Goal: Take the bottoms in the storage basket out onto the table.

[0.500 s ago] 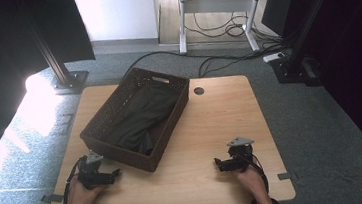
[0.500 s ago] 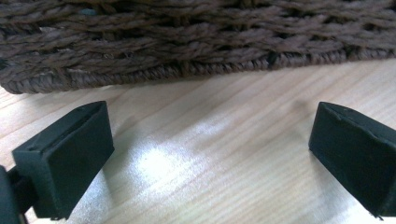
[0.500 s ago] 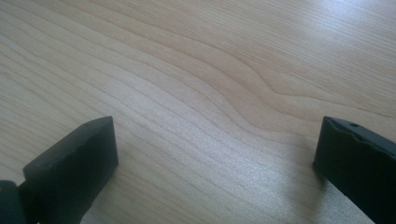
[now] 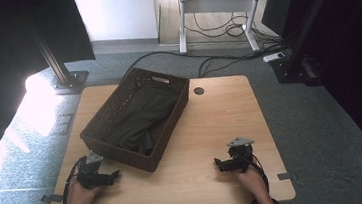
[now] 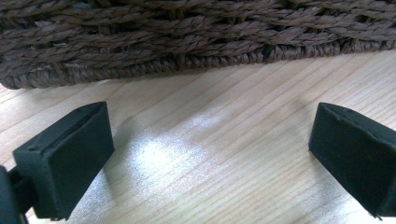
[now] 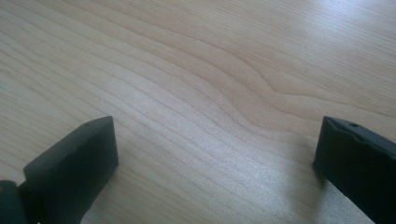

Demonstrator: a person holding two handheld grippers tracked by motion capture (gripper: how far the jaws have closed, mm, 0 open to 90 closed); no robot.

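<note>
The basket (image 4: 122,138) sits on the left half of the worktop (image 4: 212,129), its long axis running from the near left corner up toward the far middle. A dark cloth (image 4: 143,116) lies inside along that axis. The left tongs (image 4: 117,174) rest on the worktop just beside the basket's near wall, jaws wide apart and empty. The right tongs (image 4: 216,164) rest well apart from the basket, equally wide and empty.

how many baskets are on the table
1. The brown woven basket sits on the left half of the wooden table, a dark cloth lying inside it. Its near wall is just ahead of the left gripper. None looks hidden.
</note>
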